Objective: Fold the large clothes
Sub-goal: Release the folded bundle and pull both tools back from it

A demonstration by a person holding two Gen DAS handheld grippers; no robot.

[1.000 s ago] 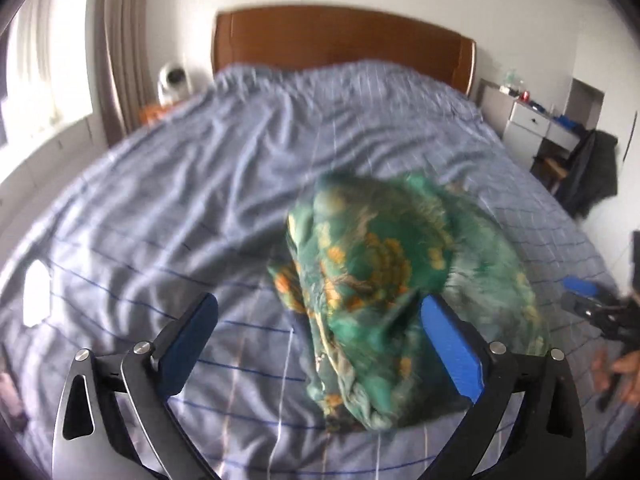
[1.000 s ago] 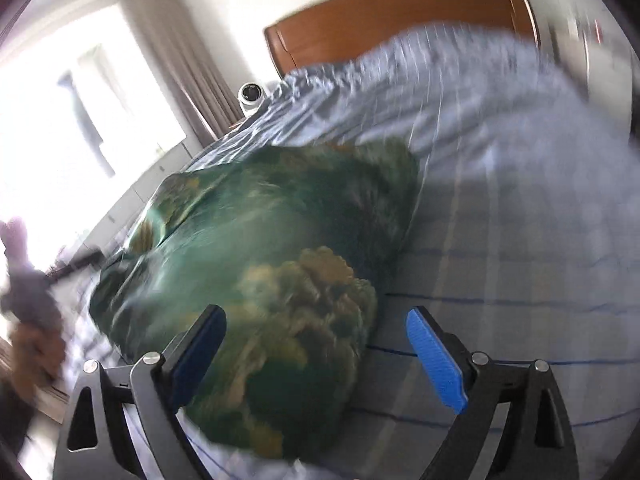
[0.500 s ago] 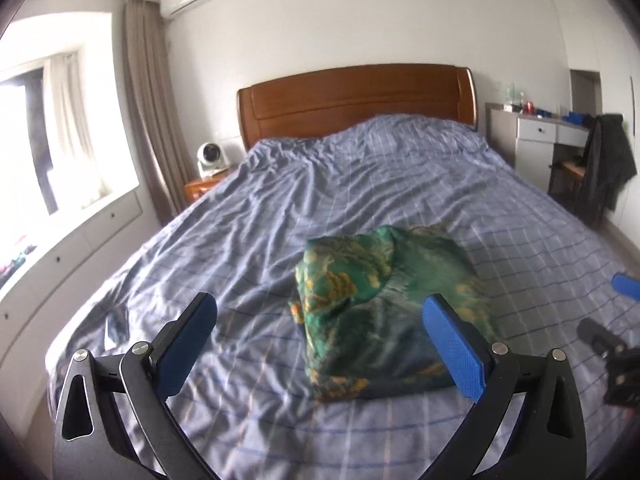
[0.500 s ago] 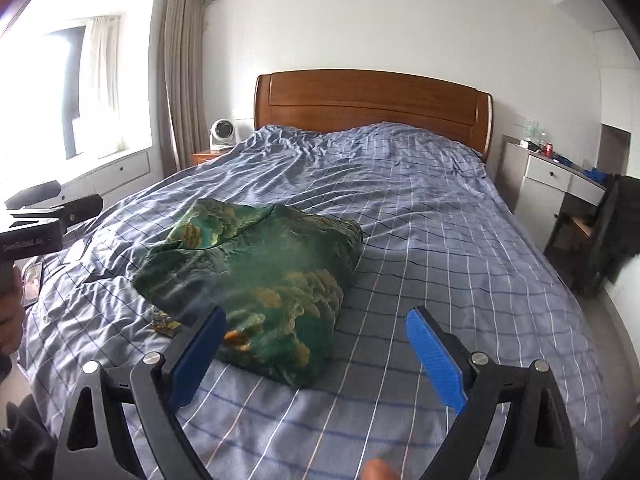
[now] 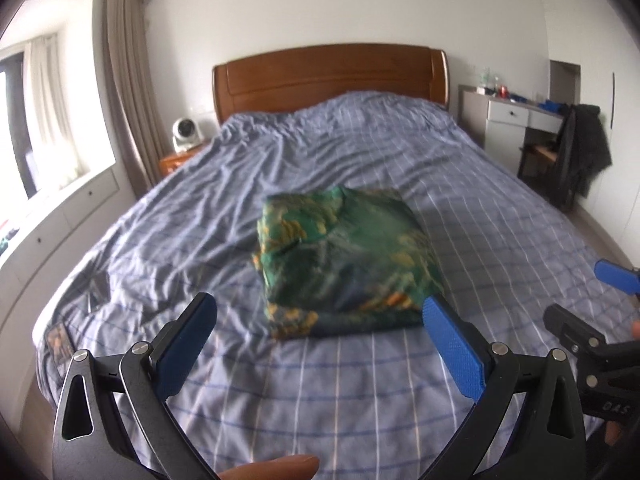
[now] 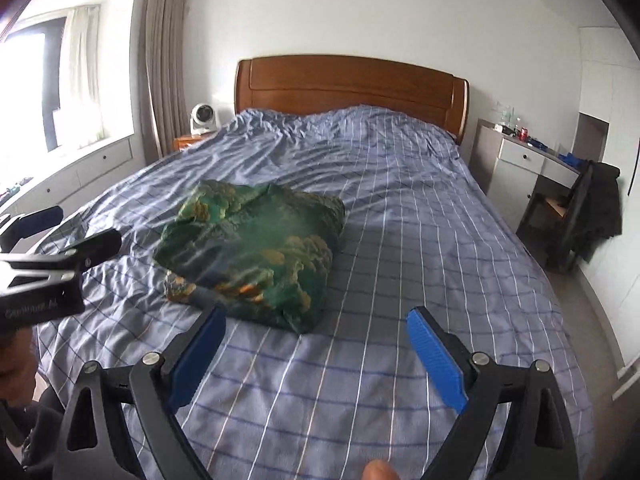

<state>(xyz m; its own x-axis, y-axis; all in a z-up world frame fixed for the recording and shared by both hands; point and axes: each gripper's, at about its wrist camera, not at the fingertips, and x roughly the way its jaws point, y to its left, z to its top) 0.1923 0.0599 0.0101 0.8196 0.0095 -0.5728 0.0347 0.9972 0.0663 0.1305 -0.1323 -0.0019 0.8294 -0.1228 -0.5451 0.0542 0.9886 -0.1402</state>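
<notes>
A green garment with yellow-orange print [image 5: 344,260] lies folded into a thick rectangular bundle on the blue checked bedspread [image 5: 360,380]. In the right wrist view the same bundle [image 6: 256,248] sits left of centre. My left gripper [image 5: 320,336] hangs open above the bed's near end, short of the bundle, with nothing between its blue pads. My right gripper [image 6: 316,344] is open too, clear of the cloth, to the bundle's right. Each gripper shows at the edge of the other's view: the right one [image 5: 616,280], the left one [image 6: 60,236].
A wooden headboard [image 5: 332,76] stands at the far end. A small white fan [image 5: 184,132] sits on a bedside table at the left. A white desk [image 5: 516,120] and a chair with a dark jacket [image 5: 580,152] stand right. Small flat items [image 5: 96,288] lie near the bed's left edge.
Both grippers have drawn back and up from the bundle, which they were close over a second ago. The folded garment now lies free on the bed.
</notes>
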